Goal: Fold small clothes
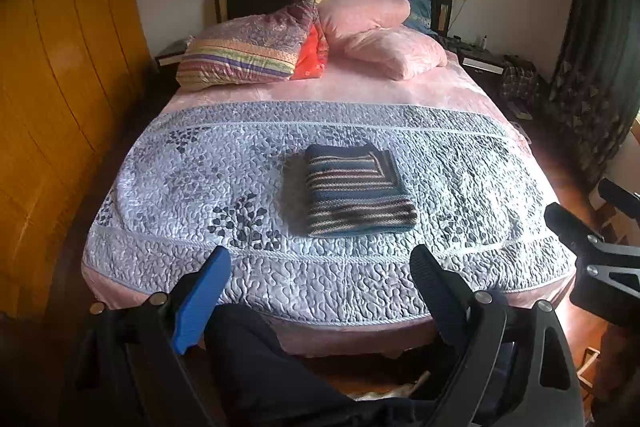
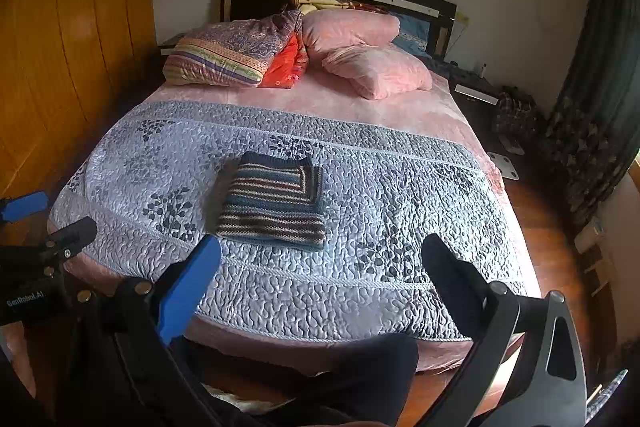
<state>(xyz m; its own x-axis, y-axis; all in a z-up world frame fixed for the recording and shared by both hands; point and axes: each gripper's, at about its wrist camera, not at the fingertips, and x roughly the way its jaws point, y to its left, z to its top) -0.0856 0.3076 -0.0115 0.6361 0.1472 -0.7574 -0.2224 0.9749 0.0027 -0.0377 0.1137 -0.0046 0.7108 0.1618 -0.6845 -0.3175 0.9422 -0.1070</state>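
Note:
A striped knitted garment point(image 1: 354, 187) point(image 2: 274, 203), in blue, dark red and cream bands, lies folded into a neat rectangle in the middle of the grey quilted bedspread point(image 1: 200, 187) point(image 2: 400, 195). My left gripper point(image 1: 322, 259) hangs open short of the bed's foot end, well clear of the garment, nothing between its fingers. My right gripper point(image 2: 322, 253) is open too, held back the same way and empty. In the left wrist view the right gripper point(image 1: 584, 203) shows at the right edge; in the right wrist view the left gripper point(image 2: 44, 215) shows at the left edge.
Pillows point(image 1: 376, 35) point(image 2: 360, 55) and a folded patterned quilt point(image 1: 244, 51) point(image 2: 228, 55) are stacked by the dark headboard. A wooden wardrobe point(image 1: 52, 87) lines the left side. Nightstands, a bag point(image 1: 518, 79) and dark curtains point(image 1: 592, 67) stand right. A person's dark trouser legs point(image 1: 256, 367) point(image 2: 360, 379) are below the grippers.

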